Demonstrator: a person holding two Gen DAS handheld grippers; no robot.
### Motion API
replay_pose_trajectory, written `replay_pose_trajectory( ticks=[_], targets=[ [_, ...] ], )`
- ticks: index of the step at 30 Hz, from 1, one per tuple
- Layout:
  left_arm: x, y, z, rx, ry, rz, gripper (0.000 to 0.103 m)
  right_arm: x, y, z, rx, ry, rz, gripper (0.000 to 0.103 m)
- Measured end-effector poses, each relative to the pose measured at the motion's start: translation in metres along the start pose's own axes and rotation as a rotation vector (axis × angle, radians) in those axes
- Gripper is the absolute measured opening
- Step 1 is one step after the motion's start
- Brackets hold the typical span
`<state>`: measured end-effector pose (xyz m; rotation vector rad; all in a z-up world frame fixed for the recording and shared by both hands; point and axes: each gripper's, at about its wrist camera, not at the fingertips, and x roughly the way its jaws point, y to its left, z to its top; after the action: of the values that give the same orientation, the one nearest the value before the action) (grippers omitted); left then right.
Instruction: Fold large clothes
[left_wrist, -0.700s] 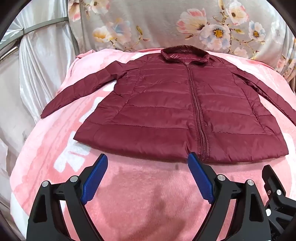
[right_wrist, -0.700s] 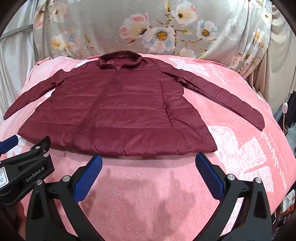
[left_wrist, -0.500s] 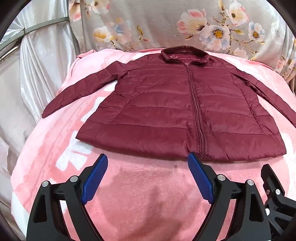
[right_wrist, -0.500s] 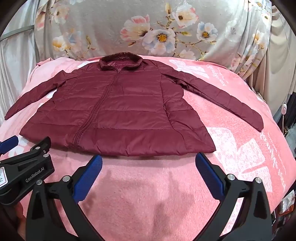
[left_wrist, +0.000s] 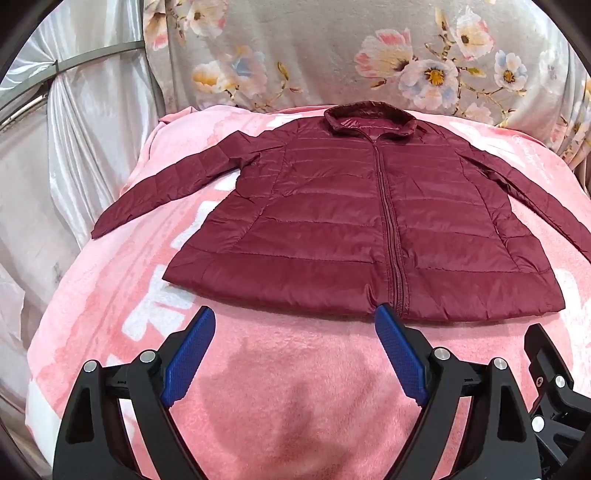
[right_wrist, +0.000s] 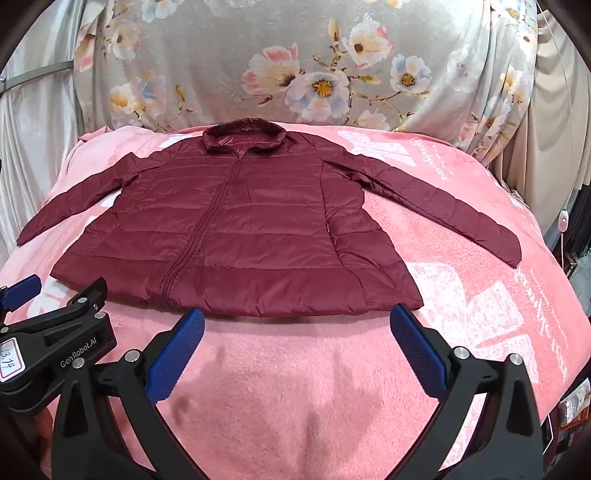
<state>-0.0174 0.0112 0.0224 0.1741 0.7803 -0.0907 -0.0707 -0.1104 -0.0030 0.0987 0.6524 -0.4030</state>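
Nearest, the left gripper hangs above the pink blanket with its blue fingers spread wide and nothing between them. Beside it, the right gripper is equally wide apart and empty, its fingertips just short of the jacket's hem. Beyond them the dark red jacket lies flat on the blanket, front up, zipped, collar at the far end, both sleeves stretched out to the sides. Behind it hangs a grey flowered curtain.
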Motion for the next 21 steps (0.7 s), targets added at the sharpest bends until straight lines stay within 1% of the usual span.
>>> replay_pose_trajectory(
  ticks=[21],
  targets=[
    [-0.0077, 0.0046, 0.0012, -0.006, -0.013, 0.013, 0.085, -0.0055, 0.0036, 0.0013, -0.004, -0.007, 0.006, 0.098]
  ],
)
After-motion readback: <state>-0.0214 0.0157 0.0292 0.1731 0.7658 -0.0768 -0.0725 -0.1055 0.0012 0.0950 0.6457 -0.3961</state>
